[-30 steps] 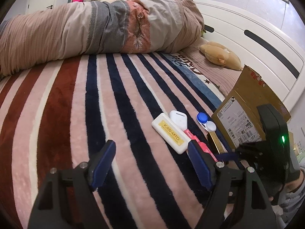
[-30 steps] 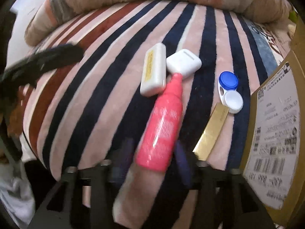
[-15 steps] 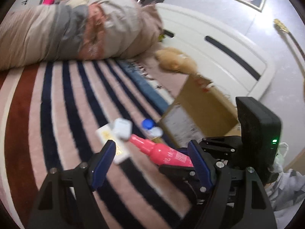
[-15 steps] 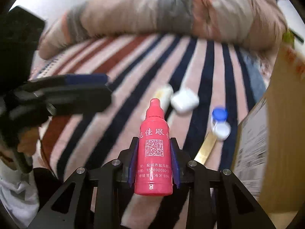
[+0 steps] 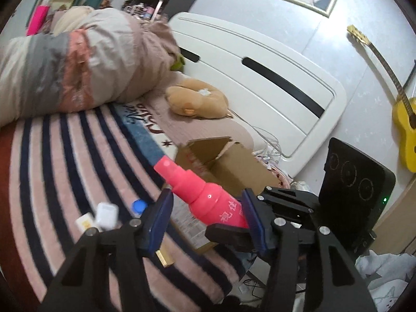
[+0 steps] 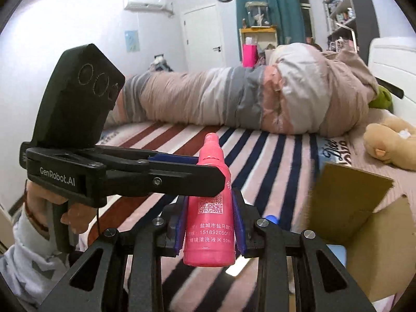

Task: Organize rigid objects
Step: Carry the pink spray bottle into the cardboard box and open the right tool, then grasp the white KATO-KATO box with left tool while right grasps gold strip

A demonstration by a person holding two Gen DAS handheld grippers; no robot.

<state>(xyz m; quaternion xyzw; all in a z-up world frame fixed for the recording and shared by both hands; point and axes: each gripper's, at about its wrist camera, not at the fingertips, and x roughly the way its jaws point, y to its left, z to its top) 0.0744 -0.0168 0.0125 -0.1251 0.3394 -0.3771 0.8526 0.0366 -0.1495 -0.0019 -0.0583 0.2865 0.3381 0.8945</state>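
My right tool point(image 6: 209, 230) grips the pink lens-solution bottle point(image 6: 210, 208) upright by its base, raised above the striped bed point(image 6: 262, 156) near the cardboard box point(image 6: 364, 234). My left tool point(image 5: 205, 221) hangs open, its blue pads either side of the bottle's neck.

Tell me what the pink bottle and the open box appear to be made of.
Pink bottle: looks like smooth, opaque plastic with a slight sheen and white printed text. It is clamped in the right hand-held gripper. Open box: plain brown cardboard, matte, with folded flaps and a white shipping label.
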